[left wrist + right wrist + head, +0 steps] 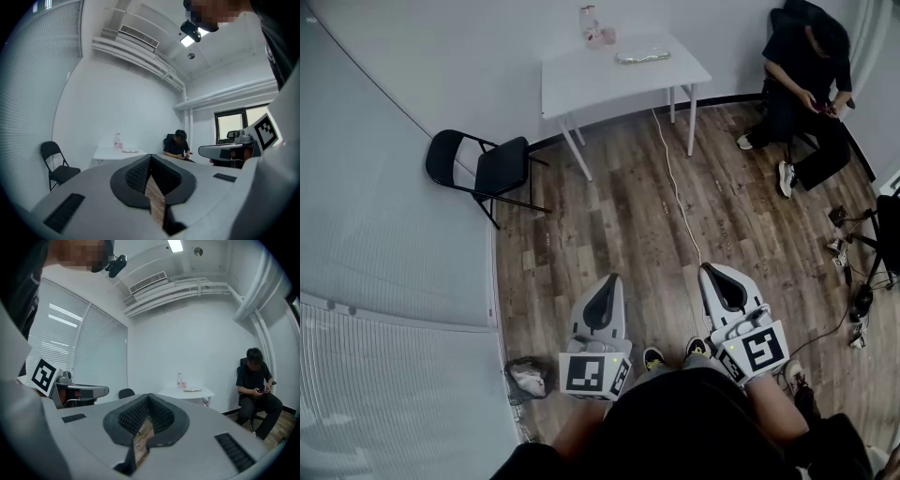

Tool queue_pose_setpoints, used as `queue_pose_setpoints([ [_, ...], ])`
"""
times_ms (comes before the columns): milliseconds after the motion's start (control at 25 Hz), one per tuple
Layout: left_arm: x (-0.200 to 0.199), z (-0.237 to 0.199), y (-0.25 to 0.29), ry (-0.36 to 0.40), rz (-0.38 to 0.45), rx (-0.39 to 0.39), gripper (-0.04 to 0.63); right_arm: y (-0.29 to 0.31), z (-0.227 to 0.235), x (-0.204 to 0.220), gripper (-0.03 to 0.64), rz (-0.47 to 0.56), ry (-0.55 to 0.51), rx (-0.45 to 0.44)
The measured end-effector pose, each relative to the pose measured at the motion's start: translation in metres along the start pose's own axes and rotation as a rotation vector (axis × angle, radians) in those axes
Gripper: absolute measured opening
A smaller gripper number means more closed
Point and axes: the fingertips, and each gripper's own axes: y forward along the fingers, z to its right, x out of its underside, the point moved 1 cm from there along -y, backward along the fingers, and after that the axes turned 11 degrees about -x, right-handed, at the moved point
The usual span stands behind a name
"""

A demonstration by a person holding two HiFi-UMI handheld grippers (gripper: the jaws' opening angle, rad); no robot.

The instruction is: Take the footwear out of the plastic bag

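1. Left gripper (611, 281) and right gripper (711, 273) are hovering near, both clenched on nothing.
2. What seems the plastic bag (643, 56) is lying on the far white table (581, 82), well apart.
3. Approaching before unclenching is looking wise.

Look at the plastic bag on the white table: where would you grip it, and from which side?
Probably one short end of the plastic bag, approached from the floor side of the white table, since the wall backs it. It lies flat and long; its opening is too small to see.
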Motion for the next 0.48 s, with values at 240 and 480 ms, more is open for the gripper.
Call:
queue_pose_setpoints([
  [240,0.003,-0.034,-0.012,-0.018,0.012,-0.019,0.02,0.021,-0.026,0.008,0.017,0.029,0.043,-0.023],
  [480,0.014,-0.044,-0.025,-0.035,0.006,0.039,0.02,0.024,-0.056,0.018,0.017,0.008,0.019,-0.007],
])
